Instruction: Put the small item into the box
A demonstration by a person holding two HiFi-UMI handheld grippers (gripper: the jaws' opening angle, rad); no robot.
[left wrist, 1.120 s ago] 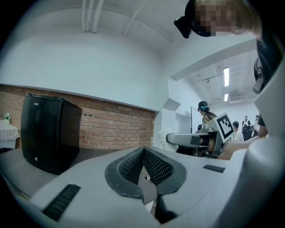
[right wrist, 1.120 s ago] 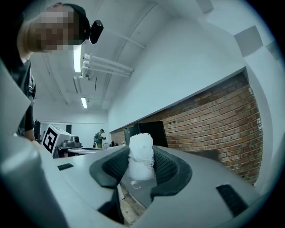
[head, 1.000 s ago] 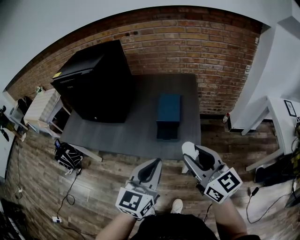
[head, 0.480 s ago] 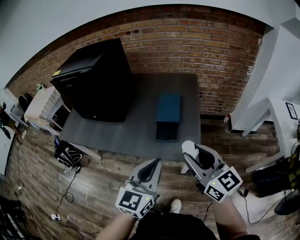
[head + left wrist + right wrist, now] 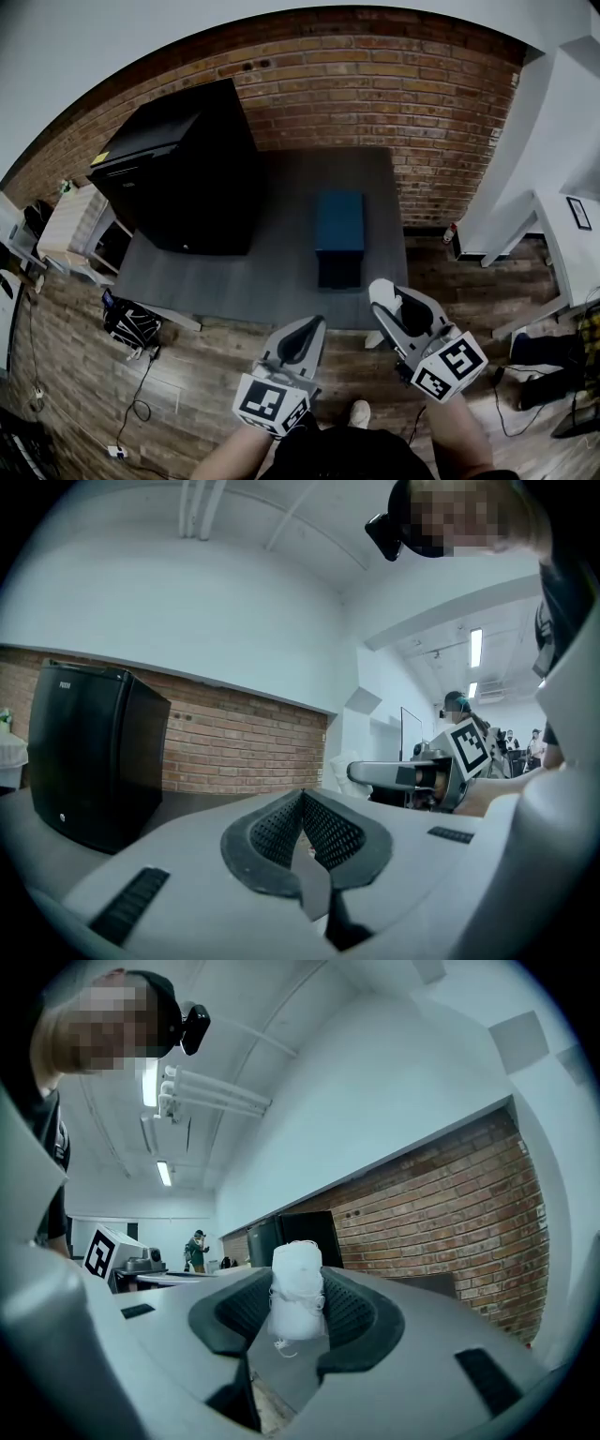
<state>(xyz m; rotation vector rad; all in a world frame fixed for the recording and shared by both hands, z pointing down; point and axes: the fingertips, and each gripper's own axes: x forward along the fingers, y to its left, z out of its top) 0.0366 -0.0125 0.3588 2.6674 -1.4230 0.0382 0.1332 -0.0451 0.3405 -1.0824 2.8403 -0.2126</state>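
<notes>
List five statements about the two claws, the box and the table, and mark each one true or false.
1. The right claw grips a small white item. True.
2. The left claw holds an item as well. False: its jaws are together with nothing between them.
3. The blue box stands on the grey table. True.
4. In the head view, the black cabinet stands to the right of the blue box. False: it stands to the box's left, on the same table.
5. The small white item lies in the blue box. False: it is in the right claw, on the near side of the table.
</notes>
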